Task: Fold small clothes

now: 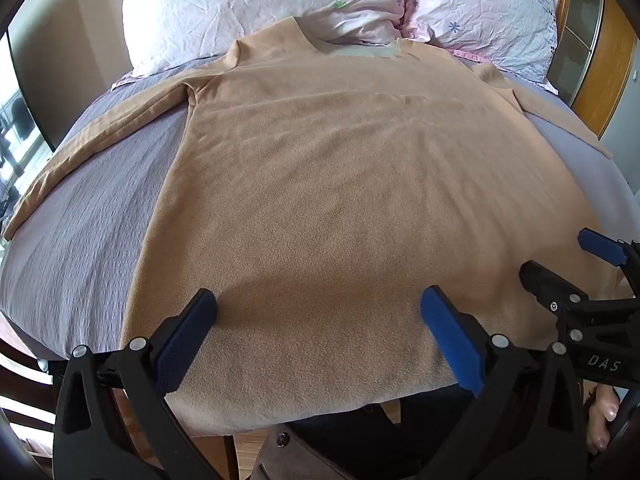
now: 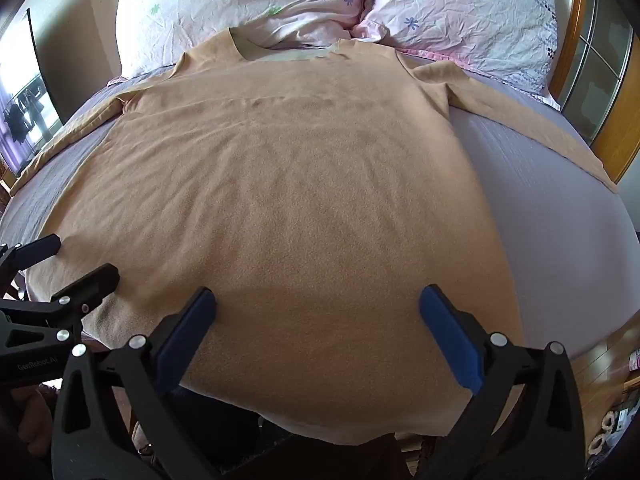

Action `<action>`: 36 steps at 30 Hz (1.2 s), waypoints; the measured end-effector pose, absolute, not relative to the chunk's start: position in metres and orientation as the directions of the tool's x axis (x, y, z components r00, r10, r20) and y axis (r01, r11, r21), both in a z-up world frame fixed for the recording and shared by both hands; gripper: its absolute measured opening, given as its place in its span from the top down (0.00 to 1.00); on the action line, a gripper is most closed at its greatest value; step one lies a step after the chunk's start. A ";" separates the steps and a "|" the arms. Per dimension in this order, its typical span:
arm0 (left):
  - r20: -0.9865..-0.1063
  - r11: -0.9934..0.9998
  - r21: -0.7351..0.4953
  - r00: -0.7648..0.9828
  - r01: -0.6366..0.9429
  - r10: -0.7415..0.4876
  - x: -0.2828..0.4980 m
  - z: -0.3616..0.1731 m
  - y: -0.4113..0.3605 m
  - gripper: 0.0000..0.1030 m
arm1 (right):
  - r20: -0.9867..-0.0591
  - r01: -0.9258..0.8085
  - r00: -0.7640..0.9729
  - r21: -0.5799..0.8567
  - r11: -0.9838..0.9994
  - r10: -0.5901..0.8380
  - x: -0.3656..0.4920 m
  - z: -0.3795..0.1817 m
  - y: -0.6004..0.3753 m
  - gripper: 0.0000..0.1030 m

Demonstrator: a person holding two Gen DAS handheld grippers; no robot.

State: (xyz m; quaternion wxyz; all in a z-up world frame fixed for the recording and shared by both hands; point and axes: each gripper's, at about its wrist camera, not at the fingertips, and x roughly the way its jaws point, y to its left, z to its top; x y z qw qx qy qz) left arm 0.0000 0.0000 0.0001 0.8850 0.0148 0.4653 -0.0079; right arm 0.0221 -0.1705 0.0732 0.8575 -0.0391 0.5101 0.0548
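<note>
So the tan fleece shirt (image 1: 320, 184) is lying flat on the grey bedsheet (image 1: 92, 208), neck up by the floral pillows (image 1: 256, 4), sleeves angling out sideways. Left gripper (image 1: 318, 322) and right gripper (image 2: 318, 322) are both hovering wide apart over the hem, gripping nothing. The hem's near edge is hanging off the bed, partly hidden.

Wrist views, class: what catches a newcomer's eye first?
A tan shirt lies flat on the grey bed, sleeves spread, collar toward two flowered pillows. Near its hem, the left gripper and right gripper are both open and hold nothing.
</note>
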 end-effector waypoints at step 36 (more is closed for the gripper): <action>-0.821 0.999 0.020 0.571 0.028 0.000 0.000 0.000 0.000 0.01 | -0.877 -0.135 0.477 -0.013 0.991 0.053 0.021 0.073 -0.170 0.02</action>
